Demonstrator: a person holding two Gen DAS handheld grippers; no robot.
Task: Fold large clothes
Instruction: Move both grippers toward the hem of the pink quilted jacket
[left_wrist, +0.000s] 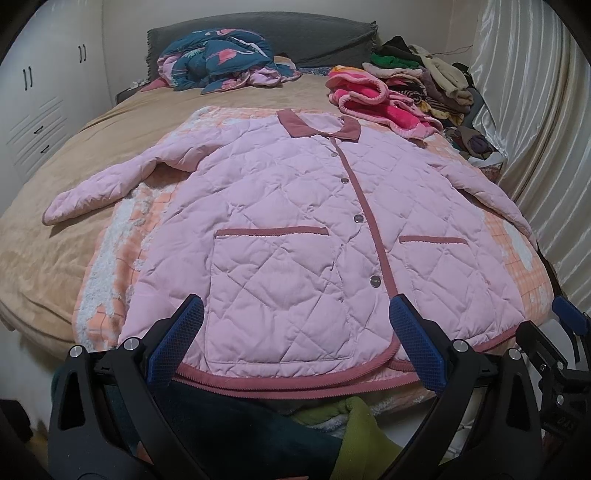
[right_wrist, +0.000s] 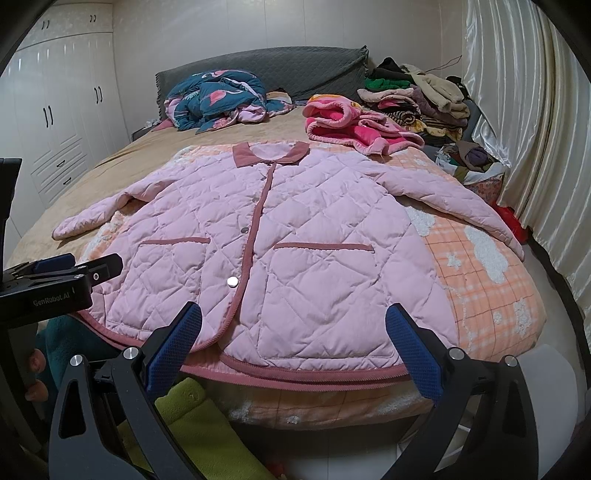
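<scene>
**Puffy pink jacket laid flat, both grippers empty at the hem: where it could go sideways**

The bed (left_wrist: 55, 236) was the biggest thing here, with a peach checked blanket (right_wrist: 480, 280) on top and the quilted pink jacket (left_wrist: 280, 221) spread face up on that, buttoned, both sleeves out. Its long axis ran straight away from the jaws: hem just ahead of the fingertips, collar (left_wrist: 319, 127) at the far end pointing toward the headboard. The left sleeve (left_wrist: 99, 188) angled off past the left jaw side, the right sleeve (right_wrist: 461, 206) trailed toward the curtain side.

The left gripper (left_wrist: 295, 332) had its jaws spread wide, holding nothing, hovering over the hem by the left pocket. The right gripper (right_wrist: 293, 332) was the same, spread and empty over the right pocket.

My guess at the risks: the padding is thick and slippery, so a shallow pinch could grab only the top layer and drag the front open. The hem also overhung the bed edge, so a tug toward the jaws might slide the whole thing off. Pinching blanket along with the jacket looked possible too.
</scene>
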